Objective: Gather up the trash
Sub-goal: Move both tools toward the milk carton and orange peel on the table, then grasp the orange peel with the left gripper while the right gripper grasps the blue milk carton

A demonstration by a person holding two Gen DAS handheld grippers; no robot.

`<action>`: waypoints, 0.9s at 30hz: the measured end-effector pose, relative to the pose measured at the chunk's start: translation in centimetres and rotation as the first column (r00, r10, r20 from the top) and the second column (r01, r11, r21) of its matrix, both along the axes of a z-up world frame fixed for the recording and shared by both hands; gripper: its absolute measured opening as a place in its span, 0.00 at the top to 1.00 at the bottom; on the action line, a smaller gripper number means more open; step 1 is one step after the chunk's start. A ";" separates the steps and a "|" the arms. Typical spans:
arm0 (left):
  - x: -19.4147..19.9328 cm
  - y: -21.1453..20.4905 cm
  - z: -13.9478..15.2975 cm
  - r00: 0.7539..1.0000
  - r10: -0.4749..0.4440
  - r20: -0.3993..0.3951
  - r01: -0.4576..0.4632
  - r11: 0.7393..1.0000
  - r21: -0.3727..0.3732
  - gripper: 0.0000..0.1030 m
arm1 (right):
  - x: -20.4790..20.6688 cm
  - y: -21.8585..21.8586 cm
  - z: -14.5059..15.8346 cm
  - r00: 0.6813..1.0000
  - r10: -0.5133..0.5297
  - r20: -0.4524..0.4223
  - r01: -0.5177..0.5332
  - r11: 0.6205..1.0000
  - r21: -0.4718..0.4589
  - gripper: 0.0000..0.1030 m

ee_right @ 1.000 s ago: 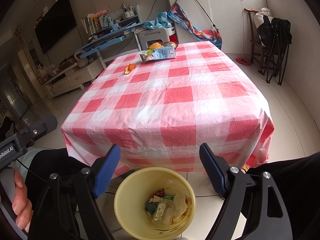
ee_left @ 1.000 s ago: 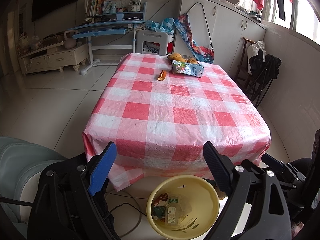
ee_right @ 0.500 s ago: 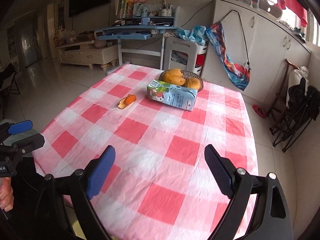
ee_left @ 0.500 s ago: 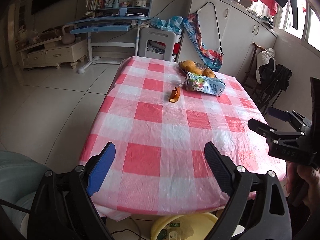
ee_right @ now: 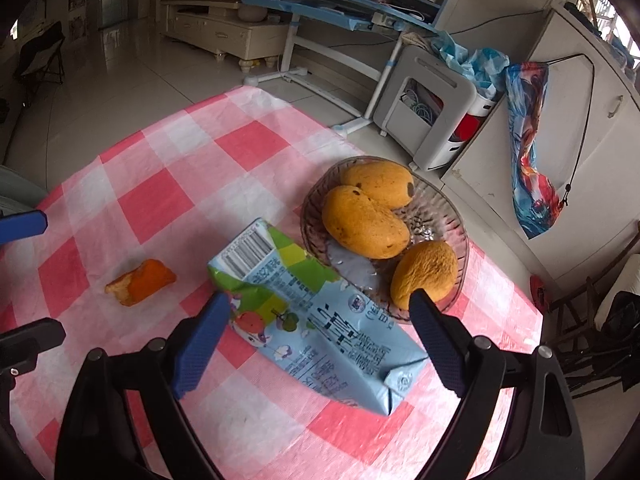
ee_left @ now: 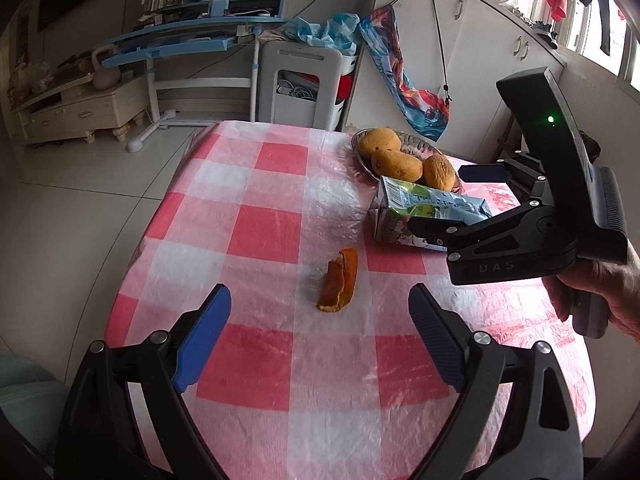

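Surface, checked red-and-white cloth. Orange peel: lying mid-surface, ahead of the left gripper, jaws spread wide, nothing held. Milk carton: flattened, on its side, between the spread jaws of the right gripper, not clamped. Glass dish: far right, just beyond the carton, holding three mangoes.

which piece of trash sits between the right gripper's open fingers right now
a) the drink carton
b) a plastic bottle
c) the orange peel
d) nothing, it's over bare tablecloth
a, in the right wrist view the right gripper is open with the drink carton lying flat between its fingers, while the orange peel lies apart to the side, in front of the open left gripper.
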State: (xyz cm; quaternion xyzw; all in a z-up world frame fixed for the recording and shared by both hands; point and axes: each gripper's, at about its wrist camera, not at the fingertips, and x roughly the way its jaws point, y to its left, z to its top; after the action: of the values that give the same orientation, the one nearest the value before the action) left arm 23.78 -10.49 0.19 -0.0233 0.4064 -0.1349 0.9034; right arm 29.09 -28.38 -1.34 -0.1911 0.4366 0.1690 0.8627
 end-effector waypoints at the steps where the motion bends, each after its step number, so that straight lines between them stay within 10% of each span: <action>1: 0.7 -0.4 -0.3 1.000 -0.005 -0.005 0.005 1.000 0.010 0.15 | 0.2 -0.1 -0.2 1.000 0.015 -0.022 -0.015 1.000 0.005 0.15; 8: 3.4 -2.4 -2.4 0.997 -0.029 -0.069 0.032 0.999 0.042 0.29 | -2.7 -0.1 -1.5 0.980 0.083 -0.179 -0.082 0.997 0.015 0.37; 15: 2.6 -2.4 -3.3 0.989 -0.097 -0.109 0.100 0.995 0.029 0.81 | -9.3 -2.9 -1.5 0.978 -0.117 -0.170 0.145 0.976 0.163 0.40; 25: -7.1 2.1 -0.9 0.995 -0.050 -0.086 0.050 0.999 0.001 0.82 | -18.7 -4.5 -0.5 0.933 -0.268 -0.241 0.361 0.696 0.621 0.40; 27: -9.2 2.7 -0.3 0.997 -0.036 -0.074 0.037 0.999 0.011 0.82 | -20.0 -3.8 0.1 0.937 -0.268 -0.222 0.348 0.686 0.639 0.40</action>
State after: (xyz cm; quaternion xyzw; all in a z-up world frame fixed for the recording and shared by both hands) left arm 14.61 -7.76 -0.14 -0.0153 0.4408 -0.1481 0.8852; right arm 9.07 -32.16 -1.24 0.2169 0.4195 0.1772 0.8635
